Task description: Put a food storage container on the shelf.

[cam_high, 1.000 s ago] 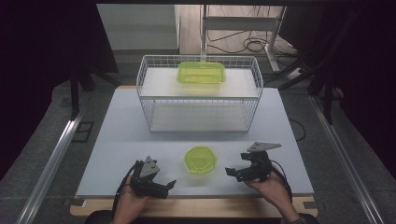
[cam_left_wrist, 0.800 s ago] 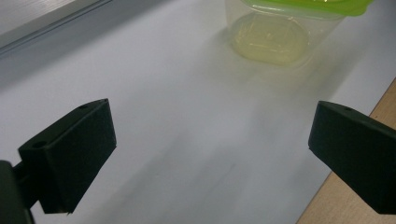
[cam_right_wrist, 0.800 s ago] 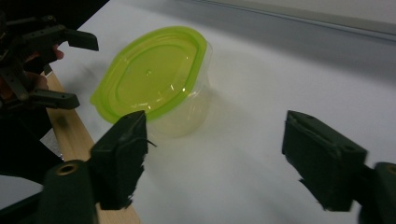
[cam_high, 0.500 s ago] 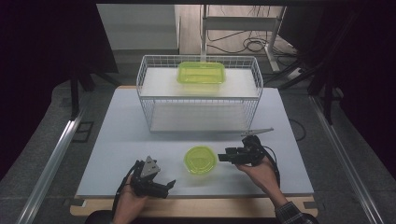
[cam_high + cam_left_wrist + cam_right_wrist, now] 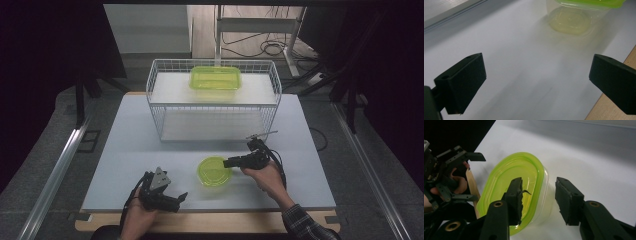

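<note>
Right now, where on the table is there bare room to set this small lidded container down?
Bare stretches: the table left of the wire basket, and the right part between the basket and the table's right edge. The front middle is crowded: the small container sits there, right gripper straddling its rim, left gripper close by.

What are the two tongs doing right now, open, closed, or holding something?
Left tongs: open, empty.
Right tongs: have just been closing astride the rim of the green container, not yet clamped.

Lime-green lidded container (image 5: 215, 170), black hand-held gripper (image 5: 235, 161), white wire basket (image 5: 165, 107), pale grey table (image 5: 125, 145).
</note>
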`<state>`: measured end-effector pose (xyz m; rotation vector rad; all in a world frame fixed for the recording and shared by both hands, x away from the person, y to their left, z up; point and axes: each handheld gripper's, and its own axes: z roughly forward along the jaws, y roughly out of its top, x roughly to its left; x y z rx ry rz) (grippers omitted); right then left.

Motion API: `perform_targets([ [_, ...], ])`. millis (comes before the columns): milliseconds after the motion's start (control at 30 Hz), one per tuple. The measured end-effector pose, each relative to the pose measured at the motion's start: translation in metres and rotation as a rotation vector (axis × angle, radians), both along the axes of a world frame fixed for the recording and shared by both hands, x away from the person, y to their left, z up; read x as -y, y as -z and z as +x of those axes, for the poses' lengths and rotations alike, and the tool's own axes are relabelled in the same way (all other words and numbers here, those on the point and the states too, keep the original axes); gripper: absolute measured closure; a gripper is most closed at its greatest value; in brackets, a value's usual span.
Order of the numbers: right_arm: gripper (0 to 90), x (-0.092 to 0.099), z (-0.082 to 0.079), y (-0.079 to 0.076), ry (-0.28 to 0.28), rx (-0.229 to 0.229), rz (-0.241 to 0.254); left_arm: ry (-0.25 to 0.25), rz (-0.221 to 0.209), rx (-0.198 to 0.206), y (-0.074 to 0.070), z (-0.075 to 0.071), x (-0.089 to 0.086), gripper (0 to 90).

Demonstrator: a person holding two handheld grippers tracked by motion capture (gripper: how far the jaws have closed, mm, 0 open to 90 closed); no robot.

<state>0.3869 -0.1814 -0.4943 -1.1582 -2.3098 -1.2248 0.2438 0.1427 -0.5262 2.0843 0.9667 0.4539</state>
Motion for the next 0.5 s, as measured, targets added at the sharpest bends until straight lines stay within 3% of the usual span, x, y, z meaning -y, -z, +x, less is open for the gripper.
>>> perform_targets([
  [367,80.7,0.0015,0.0061,0.0067,-0.016,-0.138,0.075,0.003,-0.002,-0.003,0.0001,0.0002,-0.0003,0.6],
  [500,81.2,-0.0008,0.0028,0.0015,-0.025,-0.124,0.061,0.003,-0.002,-0.002,0.0001,0.0001,-0.0003,0.6],
])
